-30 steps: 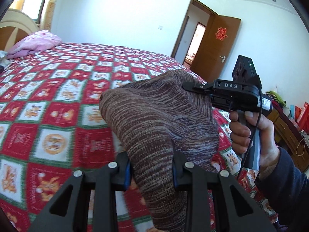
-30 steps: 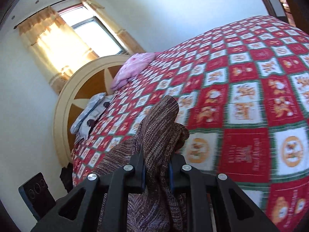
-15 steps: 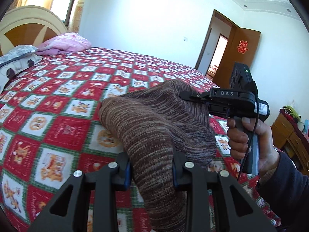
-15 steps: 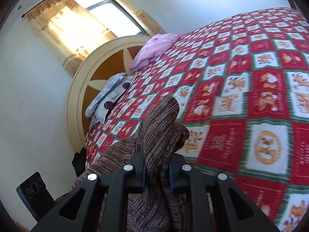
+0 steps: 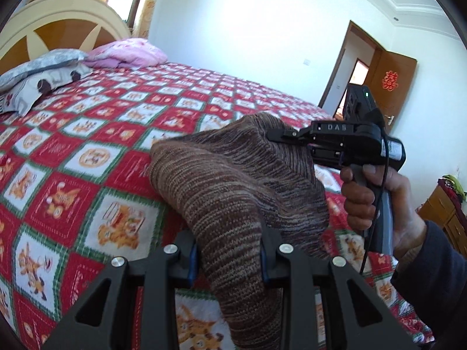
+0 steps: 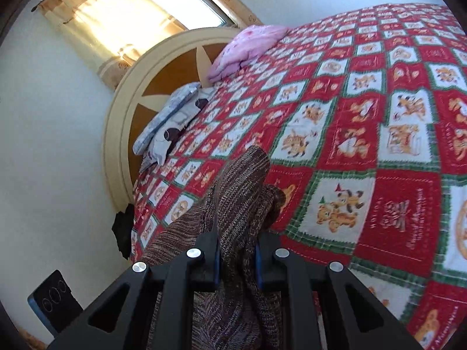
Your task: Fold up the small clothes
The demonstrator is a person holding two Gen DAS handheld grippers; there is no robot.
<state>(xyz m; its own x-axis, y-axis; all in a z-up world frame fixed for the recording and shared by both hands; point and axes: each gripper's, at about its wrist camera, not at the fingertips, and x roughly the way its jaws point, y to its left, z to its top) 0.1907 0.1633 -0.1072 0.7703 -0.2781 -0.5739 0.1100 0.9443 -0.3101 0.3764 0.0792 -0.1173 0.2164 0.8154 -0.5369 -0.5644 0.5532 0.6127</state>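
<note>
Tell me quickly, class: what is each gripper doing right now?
Left gripper: shut on the brown knit garment.
Right gripper: shut on the same garment, held above the bed quilt.

Brown striped knit garment [image 5: 233, 180]; red-white-green checked bedspread [image 5: 87, 134]; pink pillow [image 5: 128, 52]; black tools.

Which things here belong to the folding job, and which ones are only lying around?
Part of the job:
- brown knitted garment, held above the bed
- left gripper, shut on it
- right gripper, shut on it
- patterned bedspread, probably the folding surface

Just lying about:
- pink pillow
- grey pillow
- headboard
- wooden door
</note>
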